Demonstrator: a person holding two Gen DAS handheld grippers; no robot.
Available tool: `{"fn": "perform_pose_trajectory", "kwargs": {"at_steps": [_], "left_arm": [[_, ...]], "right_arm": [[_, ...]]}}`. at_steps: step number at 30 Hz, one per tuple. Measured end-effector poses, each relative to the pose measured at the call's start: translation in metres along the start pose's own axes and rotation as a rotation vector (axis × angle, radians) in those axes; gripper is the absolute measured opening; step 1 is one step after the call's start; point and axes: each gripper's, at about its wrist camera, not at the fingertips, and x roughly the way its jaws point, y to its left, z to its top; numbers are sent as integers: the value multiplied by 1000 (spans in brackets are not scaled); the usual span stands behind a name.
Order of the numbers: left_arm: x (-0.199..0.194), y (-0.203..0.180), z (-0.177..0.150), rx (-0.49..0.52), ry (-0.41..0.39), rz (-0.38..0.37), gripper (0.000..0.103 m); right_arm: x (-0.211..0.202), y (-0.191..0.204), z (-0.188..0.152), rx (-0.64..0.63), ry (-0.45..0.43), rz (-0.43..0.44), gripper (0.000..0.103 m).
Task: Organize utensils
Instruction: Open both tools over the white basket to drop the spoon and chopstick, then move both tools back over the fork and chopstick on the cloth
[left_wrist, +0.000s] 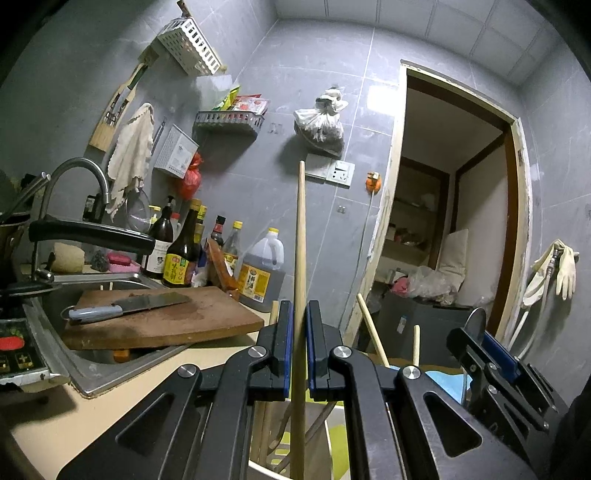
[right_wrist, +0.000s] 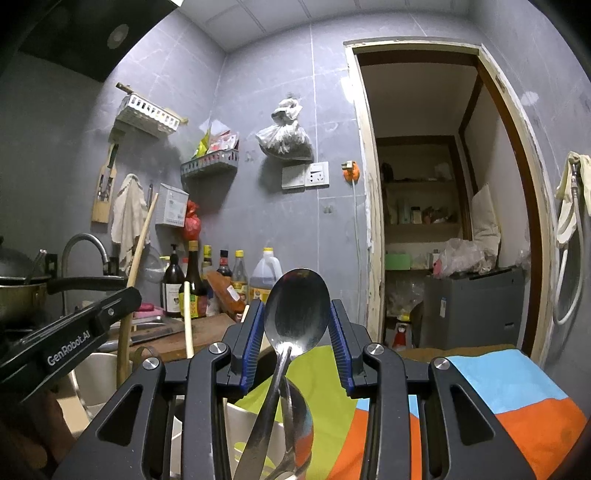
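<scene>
A long wooden chopstick (left_wrist: 300, 258) stands upright between the blue pads of the left gripper (left_wrist: 299, 345), which look clenched on its shaft with almost no gap; its lower end runs down into a white utensil holder (left_wrist: 266, 470) where other wooden sticks (left_wrist: 371, 334) lean. It is light, stiff and dry, so it should grip well, though such a thin round shaft can pivot if held at one point; a hold near the middle seems safest. A steel spoon (right_wrist: 297, 310) rises bowl-up between the fingers of the right gripper (right_wrist: 297, 332), its handle angling down beside a second spoon (right_wrist: 299, 424) below. These jaws stand apart, each pad near the bowl's edge, and whether they touch it I cannot tell. The spoon is rigid, heavier and slick, so pinching the flat handle or neck would serve better than the curved bowl. A bright patterned cloth (right_wrist: 498, 391) lies beneath, and a cutting board (left_wrist: 177, 321) with a knife (left_wrist: 125, 304) spans the sink (left_wrist: 55, 332) to the left.
</scene>
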Motion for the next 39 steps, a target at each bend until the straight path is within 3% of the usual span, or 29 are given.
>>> {"fn": "perform_pose_trajectory", "kwargs": {"at_steps": [19,26,34,36,39], "left_arm": [[-7,4,-5,-23,21,-34,9],[-11,9,0,-51,0,-54,22],[-17,8,12,-56,-28,-41,42],[-20,5,16,-42,-43,-40,53],[-25,0,21,-25,-55,-22,56]], "right_arm": [[0,3,-8,16,18,13,34],[-4,4,-6,31,-3,25,40],[-8,-4,12,62,-27,-1,58],[-14,-7,17,56,-34,-1,66],[-26,-11,25,30,-53,-14,72]]}}
